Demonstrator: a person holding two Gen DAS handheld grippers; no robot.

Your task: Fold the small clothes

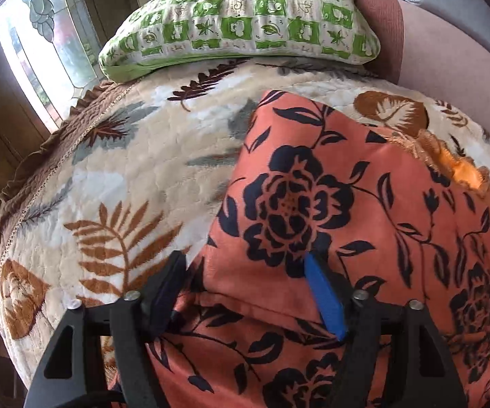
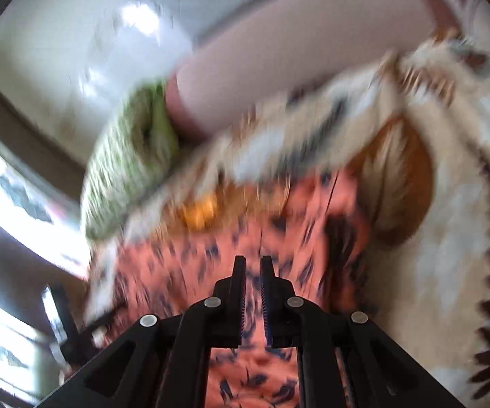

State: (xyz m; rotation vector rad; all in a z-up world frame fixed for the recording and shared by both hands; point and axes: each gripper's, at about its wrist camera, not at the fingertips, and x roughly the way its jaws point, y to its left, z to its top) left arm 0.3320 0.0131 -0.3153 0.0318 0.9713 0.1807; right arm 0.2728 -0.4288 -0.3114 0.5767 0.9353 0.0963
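Black plastic fingers of the left gripper (image 1: 245,282) stand wide apart, one bearing a blue pad (image 1: 325,297), and straddle a raised fold of the salmon-orange garment with a dark navy flower print (image 1: 299,204); the pads do not appear to press on the cloth. Right gripper (image 2: 252,272) shows its toothed fingers nearly closed, a narrow slit between them; its view is badly smeared, and whether any cloth is pinched there cannot be told.

Garment lies spread over the right-hand part of the bed surface in the left wrist view, partly doubled on itself, with an orange lace-trimmed edge (image 1: 449,156) at its far side.

Risks, as judged:
- Left jaws, closing from this stance, may gather more than one layer, since the cloth is bunched beneath them; the fold would then drag crooked
- The thin, smooth-looking fabric may slip off a shallow bite
- A finger may snag the lace trim or catch the plush cover below

Surface: a cream quilted plush blanket with brown and grey leaf motifs (image 1: 136,176), brown ruffled border at its left edge. Touching its far end rests a green-and-white checked pillow (image 1: 245,23), beside a dusty-pink bolster (image 1: 384,30). Beyond, at left, a leaded patterned-glass window (image 1: 41,34) admits strong daylight
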